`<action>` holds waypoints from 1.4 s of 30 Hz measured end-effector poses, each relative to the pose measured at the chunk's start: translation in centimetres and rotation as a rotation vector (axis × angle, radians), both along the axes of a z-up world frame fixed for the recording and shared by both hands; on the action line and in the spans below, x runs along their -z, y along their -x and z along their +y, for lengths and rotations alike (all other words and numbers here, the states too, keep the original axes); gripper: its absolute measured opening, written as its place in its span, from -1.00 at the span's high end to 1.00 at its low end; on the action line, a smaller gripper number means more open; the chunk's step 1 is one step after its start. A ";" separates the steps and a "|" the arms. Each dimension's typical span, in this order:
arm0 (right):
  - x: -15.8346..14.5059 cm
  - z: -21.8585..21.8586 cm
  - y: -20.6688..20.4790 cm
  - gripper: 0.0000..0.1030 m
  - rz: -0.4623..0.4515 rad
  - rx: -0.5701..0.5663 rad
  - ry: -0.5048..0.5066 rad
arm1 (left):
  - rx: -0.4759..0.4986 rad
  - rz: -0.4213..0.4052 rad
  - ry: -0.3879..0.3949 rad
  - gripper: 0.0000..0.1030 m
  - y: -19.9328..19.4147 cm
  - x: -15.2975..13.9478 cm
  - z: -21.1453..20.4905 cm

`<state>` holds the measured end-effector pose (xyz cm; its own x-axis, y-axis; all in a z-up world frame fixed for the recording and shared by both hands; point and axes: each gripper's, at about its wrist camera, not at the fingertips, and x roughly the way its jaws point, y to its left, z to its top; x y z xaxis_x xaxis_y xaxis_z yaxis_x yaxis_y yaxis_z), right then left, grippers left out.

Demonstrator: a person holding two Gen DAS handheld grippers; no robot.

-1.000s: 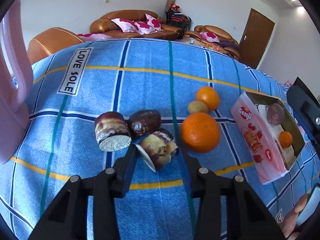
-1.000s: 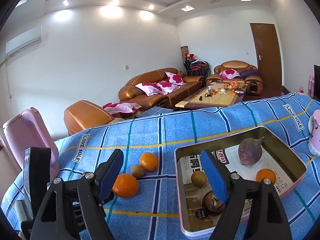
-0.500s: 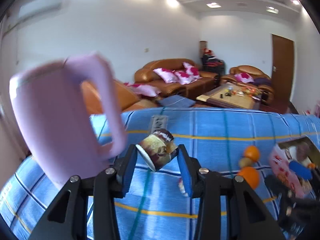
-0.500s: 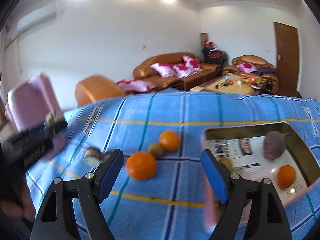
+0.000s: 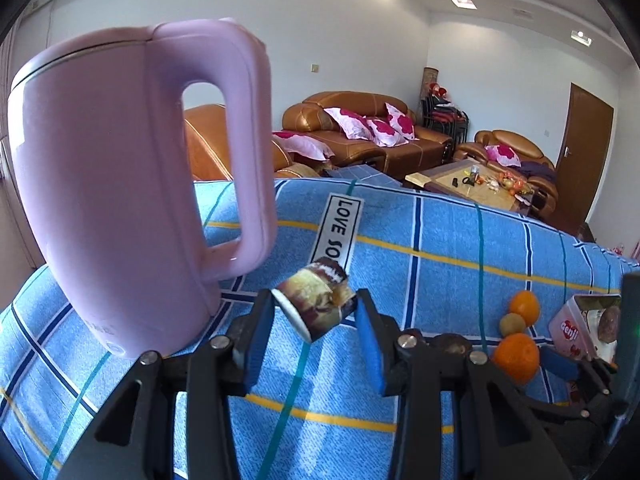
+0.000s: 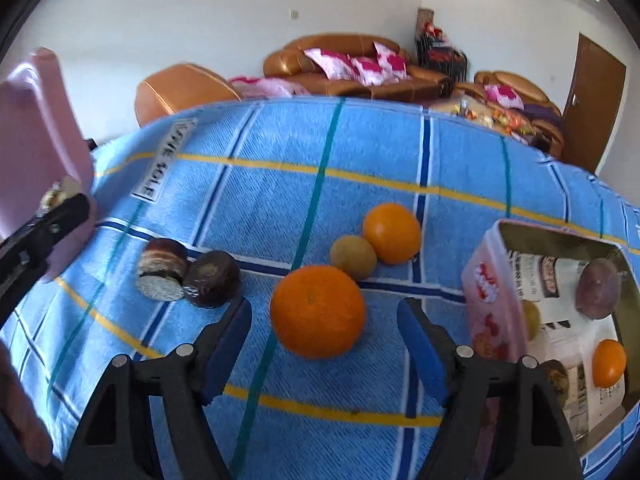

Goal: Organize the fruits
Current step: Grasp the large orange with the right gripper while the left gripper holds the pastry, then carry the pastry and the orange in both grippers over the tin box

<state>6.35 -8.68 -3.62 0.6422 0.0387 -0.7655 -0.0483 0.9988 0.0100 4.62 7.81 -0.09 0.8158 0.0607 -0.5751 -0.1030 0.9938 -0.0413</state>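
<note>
Pink plastic fills the left-wrist view: a tall kettle [image 5: 120, 200] stands on the blue checked cloth [image 5: 440, 248], and just beside its base the left gripper [image 5: 316, 316] is clamped on a chocolate-coated cake piece [image 5: 316, 304], held tilted and clear of the cloth. Far to the right lie a large orange [image 5: 516, 356], a kiwi [image 5: 512, 323] and a smaller orange [image 5: 525, 306], with the pink tin [image 5: 568, 330] beyond them. In the right-wrist view, the right gripper [image 6: 324, 336] has its fingers wide apart, framing the large orange [image 6: 318, 312] without touching it. The kiwi [image 6: 353, 257] and smaller orange [image 6: 392, 233] sit touching each other just behind; two more cake pieces [image 6: 188, 276] lie to the left. The tin [image 6: 492, 300] on the right already holds a purple fruit [image 6: 599, 288], a small orange [image 6: 609, 362] and other items too hidden to name. The step in hand looks like sorting: the left moves a cake aside near the kettle while the right lines up on the large orange. Next, the right would need to drop lower, centre the orange between its pads and close gently, since the round skin could roll or slip out.
</note>
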 end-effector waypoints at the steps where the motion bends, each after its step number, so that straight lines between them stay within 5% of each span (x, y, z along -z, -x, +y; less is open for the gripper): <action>1: 0.2 0.0 -0.2 -0.26 0.018 -0.005 -0.010 | 0.000 0.001 -0.006 0.16 0.0 0.0 -0.1; 6: 0.0 0.6 0.2 0.05 0.007 -0.033 0.012 | 0.006 -0.004 -0.032 0.16 -0.1 -0.2 -0.5; 10: -0.6 0.6 1.4 0.05 -0.036 -0.050 -0.019 | 0.005 -0.017 -0.051 0.16 0.0 -0.4 -0.8; 16: -4.3 0.4 7.4 0.05 -0.386 0.004 0.012 | 0.022 -0.048 -0.087 0.16 1.0 -0.5 -1.8; 21: -5.2 0.8 9.8 0.05 -0.501 0.033 0.046 | 0.040 -0.066 -0.118 0.16 1.5 -0.2 -2.9; 42: -5.2 -2.8 12.2 0.05 -0.475 0.027 0.039 | 0.105 -0.135 -0.145 0.16 3.4 -1.0 -5.2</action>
<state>-5.84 -11.50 1.53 0.9217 -0.0062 -0.3879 -0.0120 0.9989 -0.0444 1.19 2.59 0.88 0.8910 0.0457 -0.4516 -0.0021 0.9953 0.0967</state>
